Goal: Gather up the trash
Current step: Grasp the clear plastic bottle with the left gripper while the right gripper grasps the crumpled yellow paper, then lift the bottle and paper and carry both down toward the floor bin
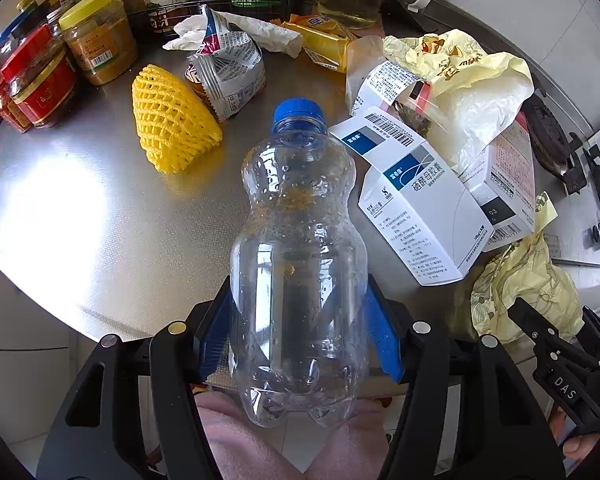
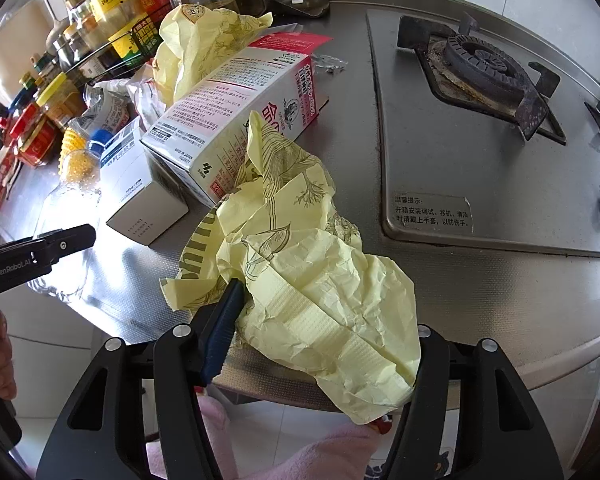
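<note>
A clear plastic bottle with a blue cap lies on the steel counter, its base toward me. My left gripper is shut on its lower body, with the blue pads pressing both sides. The right wrist view shows the same bottle at the left, with the left gripper on it. A crumpled pale yellow paper wrapper lies at the counter's front edge. My right gripper is shut on it; one blue pad touches the paper and the other finger is hidden under it.
Around the bottle lie a yellow foam net, a torn snack packet, a white and blue box and a pink and white carton. Sauce jars line the back left. A gas burner sits to the right.
</note>
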The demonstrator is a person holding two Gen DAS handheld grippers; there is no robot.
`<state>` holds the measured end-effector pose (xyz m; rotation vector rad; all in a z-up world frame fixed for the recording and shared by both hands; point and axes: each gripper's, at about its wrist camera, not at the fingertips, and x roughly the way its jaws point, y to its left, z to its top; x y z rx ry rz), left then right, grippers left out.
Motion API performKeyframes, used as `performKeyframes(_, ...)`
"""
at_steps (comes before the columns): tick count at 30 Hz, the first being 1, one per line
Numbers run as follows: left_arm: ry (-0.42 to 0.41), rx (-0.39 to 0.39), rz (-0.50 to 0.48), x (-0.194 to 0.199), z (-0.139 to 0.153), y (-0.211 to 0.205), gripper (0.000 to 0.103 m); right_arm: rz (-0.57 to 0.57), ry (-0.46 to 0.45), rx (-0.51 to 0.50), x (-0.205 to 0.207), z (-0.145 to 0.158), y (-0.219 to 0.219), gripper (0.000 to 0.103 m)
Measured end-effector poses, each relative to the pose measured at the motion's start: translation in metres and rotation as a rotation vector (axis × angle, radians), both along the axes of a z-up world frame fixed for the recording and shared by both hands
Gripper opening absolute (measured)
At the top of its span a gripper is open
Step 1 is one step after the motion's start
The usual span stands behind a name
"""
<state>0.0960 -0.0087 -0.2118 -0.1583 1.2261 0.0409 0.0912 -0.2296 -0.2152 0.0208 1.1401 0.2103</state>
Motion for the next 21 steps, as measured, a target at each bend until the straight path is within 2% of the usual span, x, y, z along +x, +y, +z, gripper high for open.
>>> performKeyframes(3,-0.006,-0.008,-0.002,-0.001,0.001,-0.001,0.058,0.012,-0.008,0.019,-0.006,0.003,0.002,0.028)
performKeyframes(5,-0.007,-0.010,-0.006,-0.006,0.001,0.000,0.058,0.016,-0.014,0.007,-0.009,0.005,0.004,0.024)
performKeyframes(13,-0.055,0.015,-0.038,-0.028,0.019,0.002,0.058,0.043,-0.039,0.047,-0.036,0.022,0.002,0.022)
performKeyframes(21,-0.100,0.030,-0.024,-0.056,0.031,0.014,0.058,0.046,-0.057,0.049,-0.055,0.032,0.001,0.022)
